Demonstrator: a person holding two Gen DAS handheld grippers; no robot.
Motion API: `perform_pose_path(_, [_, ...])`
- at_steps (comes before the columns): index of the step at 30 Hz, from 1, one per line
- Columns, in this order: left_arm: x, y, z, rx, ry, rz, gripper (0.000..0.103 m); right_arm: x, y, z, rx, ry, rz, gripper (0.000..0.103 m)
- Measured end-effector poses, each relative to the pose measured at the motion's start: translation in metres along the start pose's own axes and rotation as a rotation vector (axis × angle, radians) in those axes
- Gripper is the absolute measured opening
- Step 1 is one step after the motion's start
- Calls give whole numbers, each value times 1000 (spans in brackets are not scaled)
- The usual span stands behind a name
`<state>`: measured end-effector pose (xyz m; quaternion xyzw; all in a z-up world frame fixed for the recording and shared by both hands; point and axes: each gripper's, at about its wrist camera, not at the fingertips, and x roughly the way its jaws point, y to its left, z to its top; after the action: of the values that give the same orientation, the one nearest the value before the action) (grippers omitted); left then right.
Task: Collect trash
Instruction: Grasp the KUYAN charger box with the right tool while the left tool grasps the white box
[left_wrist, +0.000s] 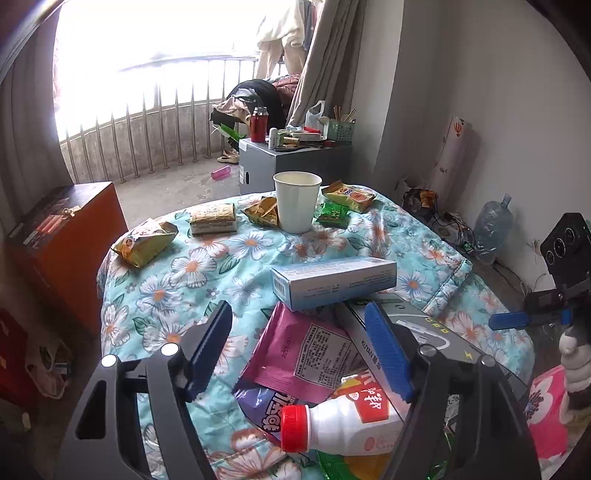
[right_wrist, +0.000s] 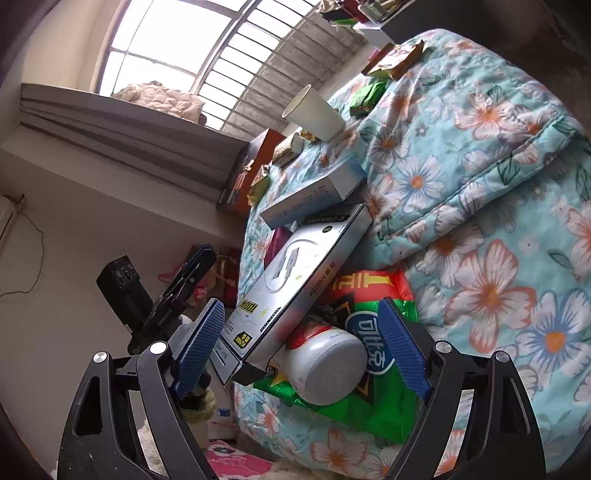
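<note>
Left hand-held gripper (left_wrist: 299, 352) is hovering spread over the pink wrapper (left_wrist: 299, 354), right hand-held gripper (right_wrist: 303, 347) is straddling the white bottle (right_wrist: 325, 365), jaws wide, nothing pinched. Trash is all lying on the floral surface (left_wrist: 166, 288): boxes just behind the bottle, paper cup (left_wrist: 296, 201) w/ snack packs farther back. Nothing collected yet, judging by this.

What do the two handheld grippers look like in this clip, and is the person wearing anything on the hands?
Both the left gripper and the right gripper have black frames with cut-out slots, round silver screw heads and jaws lined with ribbed blue pads. Seen from the left wrist, the right gripper carries a black box with round lenses. The hand gripping its handle wears a fuzzy white glove.
</note>
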<state>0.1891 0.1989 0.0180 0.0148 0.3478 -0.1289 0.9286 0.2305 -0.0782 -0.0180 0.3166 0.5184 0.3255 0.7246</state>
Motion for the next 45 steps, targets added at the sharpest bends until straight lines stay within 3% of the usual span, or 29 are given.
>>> perform_pose_path(5, [28,-13,9,245,9,46,70,24,-10,10,101,107,58,76])
perform_pose_path(9, [56,-23,13,473,34,34,70,40,-16,16,165,183,81,75])
perform_pose_path(18, [109,-35,8,749,182,-9,69,59,-27,27,269,282,135,73])
perform_pose_path(23, [123,-41,6,806,200,6,64,64,-26,31,295,313,157,69])
perform_pose_path(27, [131,-42,7,817,210,16,50,66,-24,36,305,338,160,66])
perform_pose_path(29, [132,-43,7,822,203,19,49,68,-20,37,300,345,154,64])
perform_pose_path(34, [129,-45,9,827,186,21,43,74,-19,39,312,351,135,48])
perform_pose_path(45, [117,-47,12,807,142,32,30,66,-36,34,365,311,155,35])
